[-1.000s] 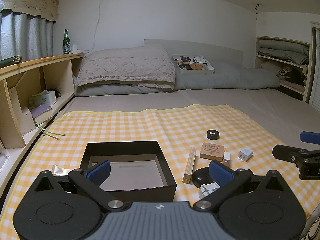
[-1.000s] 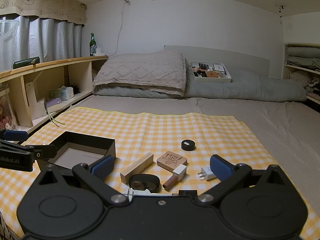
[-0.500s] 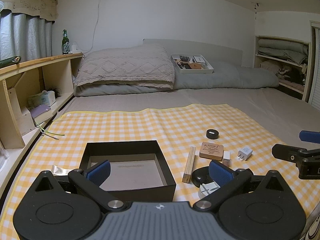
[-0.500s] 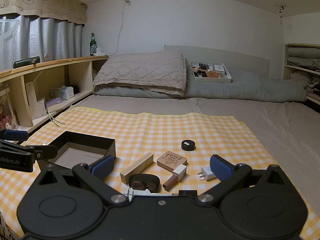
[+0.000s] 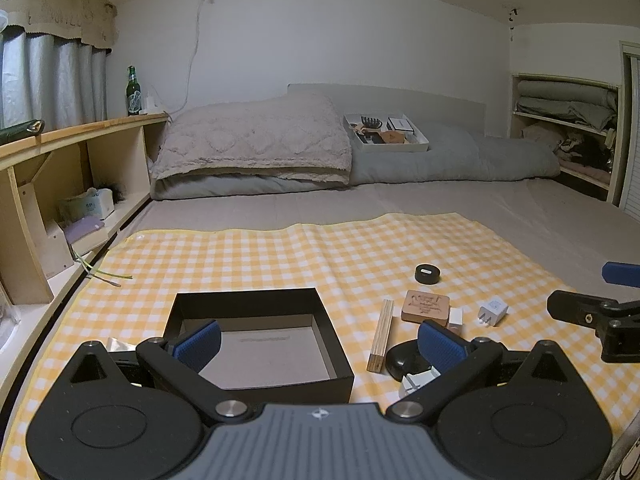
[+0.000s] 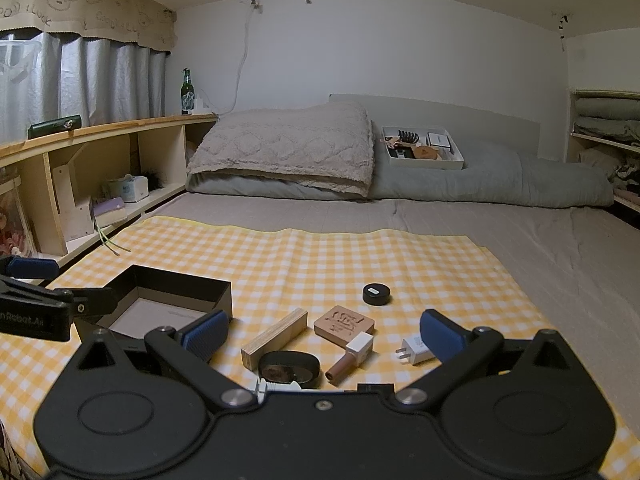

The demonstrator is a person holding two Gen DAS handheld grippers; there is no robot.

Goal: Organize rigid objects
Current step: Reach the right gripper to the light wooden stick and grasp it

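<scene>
Your left tongs (image 5: 318,342) are spread wide and hold nothing, poised over the near wall of the open black box (image 5: 256,304). Your right tongs (image 6: 322,332) are likewise spread and empty. Both hover above the yellow checked cloth (image 6: 320,256) on the bed. Right of the box lie a plywood block (image 6: 274,336), a carved wooden stamp (image 6: 343,321), a black puck (image 6: 376,293), a white plug adapter (image 6: 414,350) and a black oval case (image 6: 289,366).
</scene>
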